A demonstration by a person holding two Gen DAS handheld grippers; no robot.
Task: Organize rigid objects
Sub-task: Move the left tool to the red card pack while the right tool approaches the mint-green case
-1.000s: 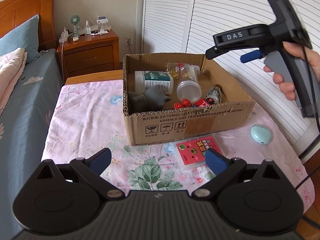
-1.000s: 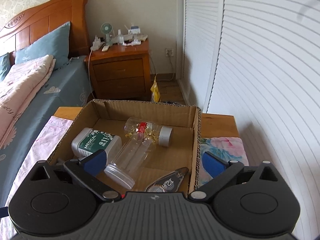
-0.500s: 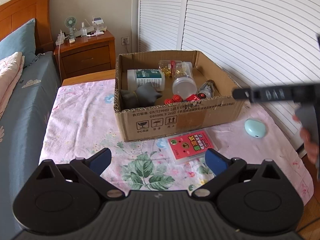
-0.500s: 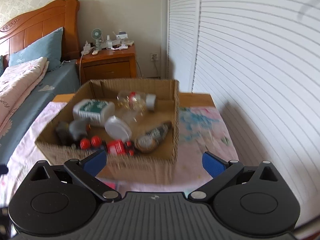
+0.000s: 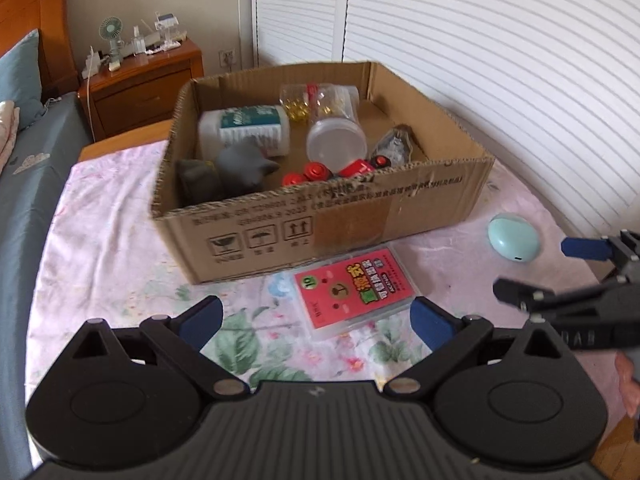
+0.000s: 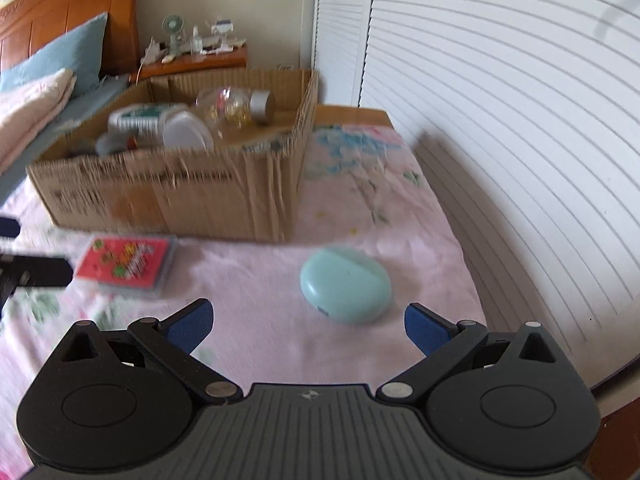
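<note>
A low table (image 5: pixel 120 240) draped in a pink floral cloth (image 6: pixel 360 200) stands between a bed with grey-blue bedding (image 5: pixel 24 168) and a wall of white louvred doors (image 5: pixel 500 60). Behind it is a glossy wooden nightstand (image 5: pixel 148 84) with a small desk fan (image 5: pixel 111 34) and clutter on top, next to a wooden headboard (image 6: pixel 68 12).

An open corrugated cardboard box (image 5: pixel 320 224) sits on the cloth, with printed handling symbols on its near wall. Inside lie a white plastic bottle with a green label (image 5: pixel 244 128), a clear plastic jar on its side (image 5: pixel 336 140), a clear bottle holding small yellow pieces (image 5: pixel 316 100), a matte grey rubbery toy (image 5: pixel 236 166) and some red pieces (image 5: pixel 316 172).

Just in front of the box, flat on the cloth, lies a clear rectangular plastic case with a red printed card inside (image 5: pixel 354 290). Well to its right, apart from the box, rests a smooth, rounded mint-green case (image 6: pixel 346 284), pebble-shaped and closed.

The left gripper (image 5: pixel 316 322) hovers above the near edge of the cloth, its blue-padded fingers (image 5: pixel 200 320) spread wide with nothing between them; the red card case lies ahead of the gap. The right gripper (image 6: pixel 308 326) is also spread wide and empty, low over the cloth, with the mint-green case just ahead of its fingers, slightly toward the right one. This view is motion-blurred.
</note>
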